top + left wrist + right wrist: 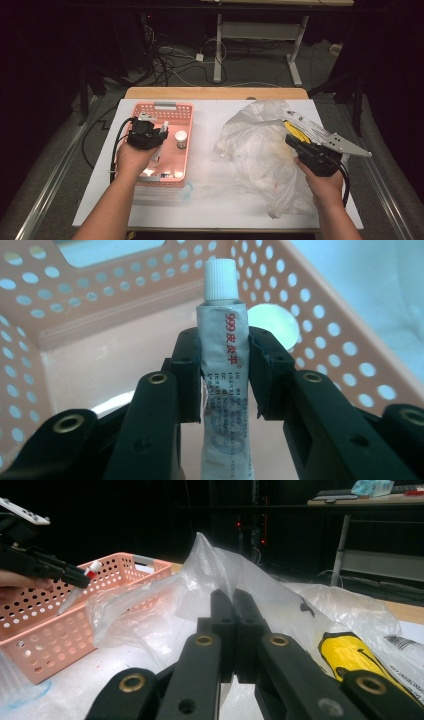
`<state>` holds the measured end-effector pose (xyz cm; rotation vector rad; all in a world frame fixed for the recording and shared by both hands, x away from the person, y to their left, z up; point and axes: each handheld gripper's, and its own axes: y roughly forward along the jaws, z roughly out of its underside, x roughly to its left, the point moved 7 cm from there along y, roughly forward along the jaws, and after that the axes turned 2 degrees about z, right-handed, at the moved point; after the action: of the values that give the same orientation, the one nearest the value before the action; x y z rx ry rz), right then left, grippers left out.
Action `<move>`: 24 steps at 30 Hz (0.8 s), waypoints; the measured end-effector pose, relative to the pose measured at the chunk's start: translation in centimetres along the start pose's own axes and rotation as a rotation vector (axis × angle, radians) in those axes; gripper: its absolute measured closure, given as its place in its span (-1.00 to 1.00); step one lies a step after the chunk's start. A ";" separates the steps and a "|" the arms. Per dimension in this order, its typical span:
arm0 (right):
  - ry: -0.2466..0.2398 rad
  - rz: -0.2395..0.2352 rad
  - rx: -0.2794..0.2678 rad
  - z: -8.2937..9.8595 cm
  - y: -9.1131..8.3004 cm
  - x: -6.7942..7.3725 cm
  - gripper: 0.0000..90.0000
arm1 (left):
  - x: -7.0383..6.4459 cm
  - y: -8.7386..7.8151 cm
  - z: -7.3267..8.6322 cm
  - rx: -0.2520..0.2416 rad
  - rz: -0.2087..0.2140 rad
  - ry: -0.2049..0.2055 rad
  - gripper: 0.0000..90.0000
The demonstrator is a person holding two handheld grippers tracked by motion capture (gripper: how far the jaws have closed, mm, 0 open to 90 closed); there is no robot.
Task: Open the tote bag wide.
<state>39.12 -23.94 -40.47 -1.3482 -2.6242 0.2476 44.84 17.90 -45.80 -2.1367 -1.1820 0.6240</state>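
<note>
My left gripper (pixel 223 340) is shut on a white ointment tube (pixel 222 370) with red print and a ribbed white cap, held cap-up over the inside of a pink perforated basket (pixel 100 305). In the high view that gripper (pixel 159 134) hovers over the left half of the basket (pixel 189 150). A crumpled clear plastic bag (pixel 255 145) lies at the table's right. My right gripper (pixel 233 600) is shut on a raised fold of the bag (pixel 215 565); in the high view it (pixel 291 140) sits at the bag's right edge. A yellow packet (pixel 350 655) shows through the film.
A small white-lidded jar (pixel 181 138) stands in the basket's right half, and flat items lie at its near end. A white sheet (pixel 215 200) covers the table. A clear round lid (pixel 186 190) lies just in front of the basket.
</note>
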 end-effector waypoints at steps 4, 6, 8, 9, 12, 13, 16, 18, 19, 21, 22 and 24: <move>-0.003 -0.001 0.002 0.0 -0.1 0.0 1.00 | -0.4 -0.9 0.0 -0.056 -0.001 0.001 0.49; -0.002 -0.001 0.003 0.1 -0.1 0.0 1.00 | -0.6 -1.2 0.0 -0.072 0.005 0.005 0.49; -0.004 -0.002 0.003 0.1 -0.1 0.1 1.00 | -0.9 -1.6 0.1 -0.085 0.006 0.014 0.49; -0.004 -0.002 0.003 0.1 -0.1 0.1 1.00 | -1.0 -1.7 0.1 -0.090 0.005 0.018 0.49; -0.006 -0.004 0.004 0.1 0.0 0.1 1.00 | -1.5 -2.1 0.1 -0.107 0.007 0.031 0.49; -0.007 -0.003 0.003 0.1 0.0 0.1 1.00 | -1.7 -2.2 0.2 -0.114 0.008 0.035 0.49; -0.009 -0.003 0.001 0.0 -0.1 0.1 1.00 | -2.2 -2.5 0.3 -0.128 0.015 0.046 0.49; -0.007 -0.003 0.001 0.0 -0.1 0.1 1.00 | -2.6 -2.6 0.4 -0.133 0.008 0.060 0.49; -0.008 -0.003 0.001 0.0 -0.1 0.2 1.00 | -2.7 -2.7 0.5 -0.134 0.009 0.062 0.49; -0.007 -0.005 0.001 0.0 -0.1 0.2 1.00 | -2.9 -2.9 0.6 -0.149 0.016 0.054 0.49; -0.010 -0.005 0.000 0.0 -0.1 0.2 1.00 | -3.0 -3.0 0.7 -0.155 0.022 0.046 0.49; -0.010 -0.006 0.000 0.0 -0.2 0.2 1.00 | -3.1 -3.2 0.9 -0.175 0.031 0.033 0.49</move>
<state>38.88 -23.84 -40.39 -1.3430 -2.6359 0.2540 40.85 16.78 -43.85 -2.3054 -1.2271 0.5128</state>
